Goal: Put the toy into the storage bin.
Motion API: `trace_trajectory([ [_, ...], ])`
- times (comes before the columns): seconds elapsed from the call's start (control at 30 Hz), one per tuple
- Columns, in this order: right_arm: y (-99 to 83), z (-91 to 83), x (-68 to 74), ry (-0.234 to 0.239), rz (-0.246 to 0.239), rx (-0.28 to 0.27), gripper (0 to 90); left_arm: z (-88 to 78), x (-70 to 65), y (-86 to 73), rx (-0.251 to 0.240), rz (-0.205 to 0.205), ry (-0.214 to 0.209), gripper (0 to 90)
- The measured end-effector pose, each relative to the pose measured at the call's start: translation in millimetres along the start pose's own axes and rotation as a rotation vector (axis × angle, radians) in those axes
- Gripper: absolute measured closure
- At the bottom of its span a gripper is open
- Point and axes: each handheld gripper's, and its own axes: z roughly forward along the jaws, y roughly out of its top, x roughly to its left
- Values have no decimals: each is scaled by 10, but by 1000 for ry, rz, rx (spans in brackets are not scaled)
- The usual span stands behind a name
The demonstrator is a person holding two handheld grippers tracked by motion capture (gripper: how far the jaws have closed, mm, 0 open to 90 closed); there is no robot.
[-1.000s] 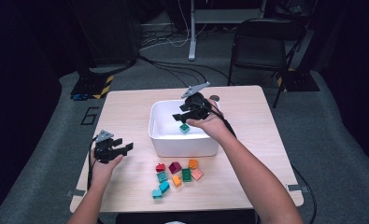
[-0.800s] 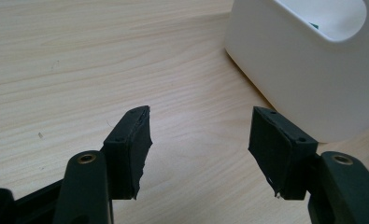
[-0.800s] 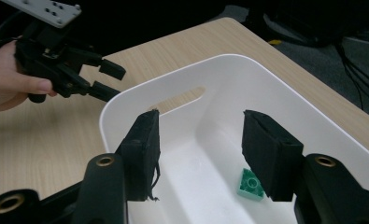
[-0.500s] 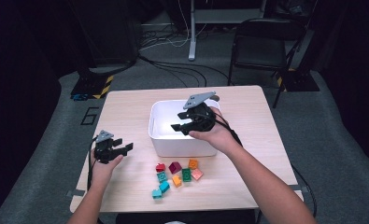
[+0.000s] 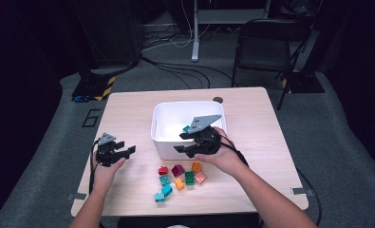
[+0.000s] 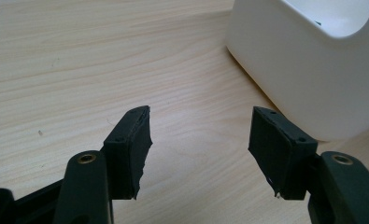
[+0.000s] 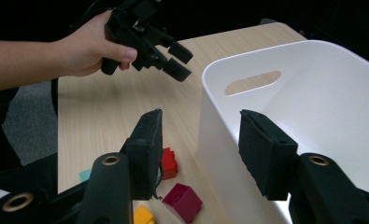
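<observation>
White bin long axis probably runs left-right.

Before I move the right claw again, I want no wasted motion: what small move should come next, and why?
Probably bring the right claw down toward the loose blocks, perhaps the dark red block nearest it. Its jaws have just been closing with nothing between them, and it hangs over the white bin's near wall. One teal block already lies in the bin, so the rest likely follow.
</observation>
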Motion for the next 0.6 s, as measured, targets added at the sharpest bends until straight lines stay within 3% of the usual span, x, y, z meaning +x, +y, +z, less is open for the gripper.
trace_trajectory([
  [0.3, -256, 244, 202, 58, -43, 34, 511, 5, -10, -1, 8, 2, -5, 385],
  [0.6, -465, 460, 316, 103, -37, 50, 520, 6, -8, -5, 11, 3, -5, 385],
])
